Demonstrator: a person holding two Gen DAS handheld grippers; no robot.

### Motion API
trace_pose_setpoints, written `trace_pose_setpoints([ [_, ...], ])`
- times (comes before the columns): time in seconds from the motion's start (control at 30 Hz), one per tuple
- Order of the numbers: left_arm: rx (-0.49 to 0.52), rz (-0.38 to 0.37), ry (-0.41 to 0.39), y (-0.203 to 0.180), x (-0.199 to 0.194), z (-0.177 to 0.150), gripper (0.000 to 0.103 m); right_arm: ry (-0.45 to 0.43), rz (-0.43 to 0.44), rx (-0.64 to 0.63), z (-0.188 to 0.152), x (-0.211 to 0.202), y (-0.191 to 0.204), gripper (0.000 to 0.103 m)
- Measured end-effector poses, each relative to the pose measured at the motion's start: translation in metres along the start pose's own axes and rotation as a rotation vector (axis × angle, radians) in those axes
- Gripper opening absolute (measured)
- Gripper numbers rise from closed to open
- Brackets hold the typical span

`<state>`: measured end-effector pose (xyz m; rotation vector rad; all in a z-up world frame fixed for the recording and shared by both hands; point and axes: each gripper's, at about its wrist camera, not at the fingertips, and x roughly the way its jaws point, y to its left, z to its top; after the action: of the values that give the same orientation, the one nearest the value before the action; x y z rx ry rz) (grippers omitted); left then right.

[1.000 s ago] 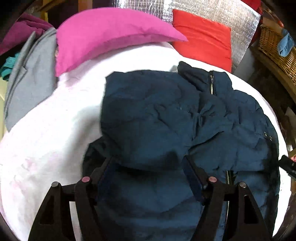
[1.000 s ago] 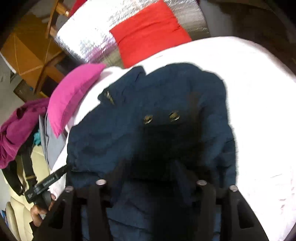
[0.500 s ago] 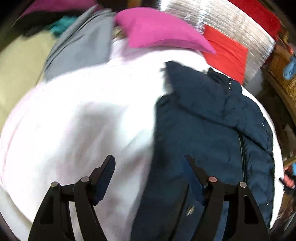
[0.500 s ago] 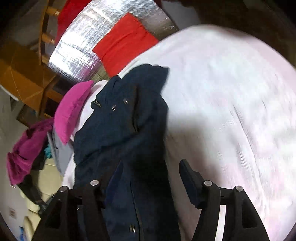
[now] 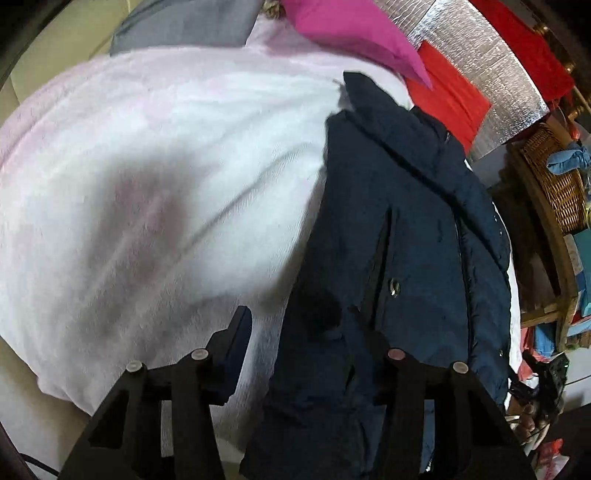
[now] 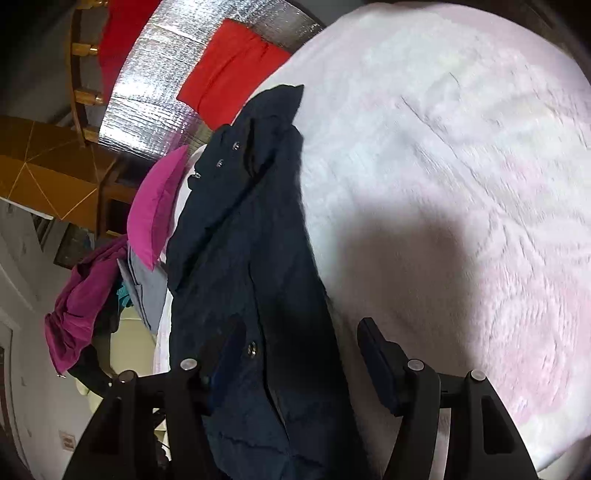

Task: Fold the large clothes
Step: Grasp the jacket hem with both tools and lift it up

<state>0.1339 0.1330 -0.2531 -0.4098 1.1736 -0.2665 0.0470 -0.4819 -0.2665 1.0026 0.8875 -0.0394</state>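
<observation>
A dark navy jacket (image 5: pixel 399 236) with a zipper and metal snaps lies folded into a long narrow strip on a white-pink fleece blanket (image 5: pixel 155 177). My left gripper (image 5: pixel 310 332) is open at the jacket's near end, its left finger over the blanket and its right finger over the fabric. In the right wrist view the same jacket (image 6: pixel 240 251) runs away from my right gripper (image 6: pixel 299 350), which is open, its left finger over the jacket and its right finger over the blanket (image 6: pixel 461 184). Neither gripper holds anything.
A magenta pillow (image 5: pixel 354 29) and a red cushion (image 5: pixel 450 99) sit at the far end against a silver foil panel (image 5: pixel 491 62). A grey garment (image 5: pixel 184 26) lies at the far left. A wicker basket (image 5: pixel 554 177) stands on shelves at the right. A purple garment (image 6: pixel 81 299) hangs beyond the bed.
Both grippers have swung outward from over the jacket's middle; the jacket now lies as a narrow strip at the side of each view, with blanket filling the rest. Both jaws stay open.
</observation>
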Motion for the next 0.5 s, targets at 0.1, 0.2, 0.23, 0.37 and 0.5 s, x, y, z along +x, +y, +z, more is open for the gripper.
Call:
trace_pose_setpoints([
  [0.1, -0.015, -0.062, 0.084, 0.0, 0.01, -0.007, 0.053, 0.027, 0.004, 0.004, -0.005, 0.005, -0.003, 0.066],
  [0.2, 0.011, -0.068, 0.097, -0.005, 0.011, -0.012, 0.053, 0.053, 0.015, 0.001, -0.01, 0.01, -0.005, 0.066],
  [0.23, 0.02, -0.082, 0.099, -0.006, 0.01, -0.015, 0.053, 0.056, 0.017, -0.006, -0.011, 0.01, -0.004, 0.066],
  [0.37, 0.04, -0.126, 0.108, -0.013, 0.008, -0.026, 0.051, 0.095, 0.051, -0.048, -0.025, 0.013, 0.005, 0.062],
  [0.5, 0.064, -0.118, 0.11, -0.018, 0.01, -0.027, 0.044, 0.114, 0.054, -0.091, -0.037, 0.014, 0.012, 0.062],
])
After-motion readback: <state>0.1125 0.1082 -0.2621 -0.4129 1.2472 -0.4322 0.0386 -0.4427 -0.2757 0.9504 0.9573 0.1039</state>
